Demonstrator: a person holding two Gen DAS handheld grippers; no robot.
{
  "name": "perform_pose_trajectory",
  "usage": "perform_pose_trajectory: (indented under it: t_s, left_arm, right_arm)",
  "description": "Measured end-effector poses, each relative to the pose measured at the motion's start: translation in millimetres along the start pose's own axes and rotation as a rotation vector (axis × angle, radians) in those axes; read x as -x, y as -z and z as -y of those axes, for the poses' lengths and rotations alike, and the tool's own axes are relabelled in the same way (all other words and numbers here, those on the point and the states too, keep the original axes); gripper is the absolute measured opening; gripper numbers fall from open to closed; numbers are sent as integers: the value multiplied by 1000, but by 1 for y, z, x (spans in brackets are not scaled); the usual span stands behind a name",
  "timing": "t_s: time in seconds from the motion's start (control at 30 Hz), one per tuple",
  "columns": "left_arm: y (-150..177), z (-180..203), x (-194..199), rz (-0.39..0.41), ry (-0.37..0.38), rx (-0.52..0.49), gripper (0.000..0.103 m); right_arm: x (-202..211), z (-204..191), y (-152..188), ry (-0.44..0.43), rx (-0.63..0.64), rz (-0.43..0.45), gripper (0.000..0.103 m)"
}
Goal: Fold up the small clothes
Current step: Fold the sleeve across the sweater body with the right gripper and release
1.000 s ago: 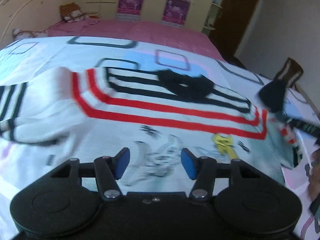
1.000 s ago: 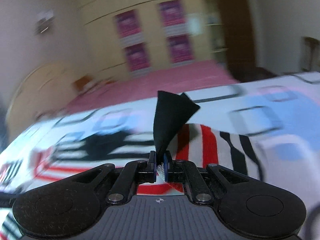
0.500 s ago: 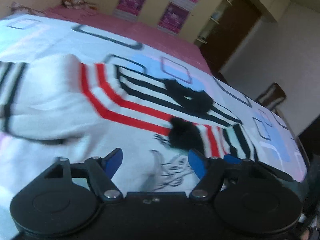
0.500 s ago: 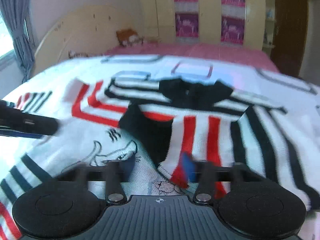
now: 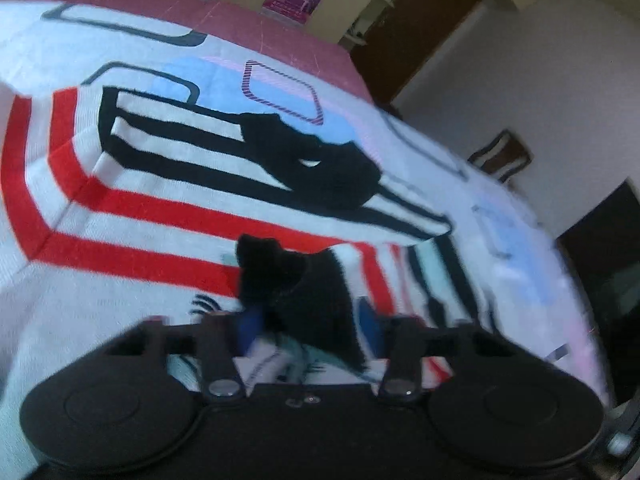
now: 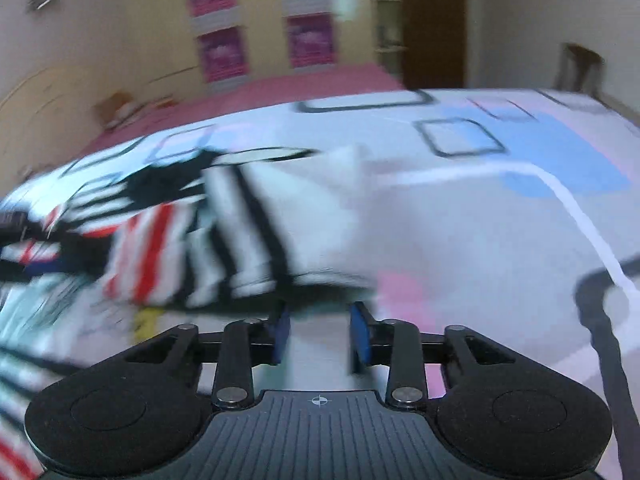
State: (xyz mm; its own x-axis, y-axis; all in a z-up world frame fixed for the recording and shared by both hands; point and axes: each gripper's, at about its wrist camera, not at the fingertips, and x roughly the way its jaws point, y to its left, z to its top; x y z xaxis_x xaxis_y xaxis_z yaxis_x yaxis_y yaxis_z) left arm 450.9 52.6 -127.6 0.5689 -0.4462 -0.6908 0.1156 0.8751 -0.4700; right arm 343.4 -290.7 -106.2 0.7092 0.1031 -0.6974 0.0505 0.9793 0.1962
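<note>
A white sweater (image 5: 168, 168) with red and black stripes and a black collar (image 5: 320, 168) lies spread on the patterned bedsheet (image 5: 280, 92). Its right sleeve is folded across the front, ending in a black cuff (image 5: 304, 288). My left gripper (image 5: 308, 330) is low over that cuff, which sits between the blue pads; the jaws are closing and a gap still shows. My right gripper (image 6: 320, 334) hovers at the sweater's right edge (image 6: 248, 240), jaws closing. Only blurred pale cloth shows between its pads.
A pink bedcover (image 5: 256, 20) lies beyond the sheet, with a wardrobe bearing purple posters (image 6: 308, 40) behind it. A dark door (image 5: 416, 24) and a chair (image 5: 500, 156) stand to the right. A dark cord (image 6: 604, 332) lies on the sheet at the right.
My right gripper let go of the black cuff, which now lies on the sweater's front, and swung to the sweater's right edge. My left gripper moved forward and down until the cuff lay between its jaws.
</note>
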Motion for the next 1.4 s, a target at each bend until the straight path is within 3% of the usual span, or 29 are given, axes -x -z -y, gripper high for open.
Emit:
perform_pose_trajectory:
  t_s: [0.03, 0.1, 0.2, 0.27, 0.43, 0.6, 0.67, 0.7, 0.8, 0.87, 0.9, 0.93, 1.0, 1.1, 1.2, 1.23, 1.27, 1.4]
  left_arm:
    - [-1, 0, -1, 0, -12, -12, 10]
    - [-6, -1, 6, 26, 8, -5, 8]
    - [-10, 2, 36, 147, 4, -40, 8]
    - [-8, -2, 54, 205, -25, -65, 8]
    - [2, -24, 32, 99, -125, -79, 8]
    - [13, -26, 28, 100, -145, -92, 8]
    - [13, -28, 34, 84, -142, -112, 15]
    - [12, -28, 37, 92, -152, -108, 25]
    - [16, -18, 67, 194, -234, -158, 27]
    - [19, 9, 70, 208, -184, -218, 30]
    - [22, 27, 63, 194, -150, -263, 37]
    - [27, 49, 51, 178, -121, -315, 51]
    - [34, 79, 29, 163, -85, -374, 64]
    - [40, 98, -1, 136, -89, -410, 63]
    - [38, 71, -13, 70, -204, -374, 55]
    - [38, 56, -7, 81, -201, -353, 55]
    - [36, 44, 0, 91, -198, -328, 55]
    - [26, 43, 6, 118, -196, -297, 59]
  right_arm:
    - [-5, 4, -2, 12, -16, -10, 34]
    - [-11, 9, -4, 19, -31, -23, 32]
    - [-20, 7, -6, 17, -23, -25, 16]
    - [-20, 6, -6, 22, -19, -19, 14]
    - [-26, 3, -2, 21, -1, -9, 13]
    - [-29, 4, -3, 12, 22, -21, 13]
    - [-26, 2, -6, 5, 53, -38, 14]
    - [-21, 1, -6, 2, 68, -30, 14]
    - [8, 7, -7, 1, 74, 54, 14]
    - [18, 8, -11, -21, 24, 83, 14]
    - [15, 5, -14, -35, 4, 73, 14]
    - [8, -1, -17, -51, -2, 60, 14]
    - [-10, -21, -20, -94, 18, 20, 14]
    - [-30, -47, -17, -144, 82, -26, 14]
    - [-33, -32, -14, -54, 74, -21, 13]
    - [-30, -19, -14, -27, 42, -18, 13]
    - [-28, -10, -15, -52, 16, -20, 6]
    - [-29, -23, -25, -94, 97, -10, 11]
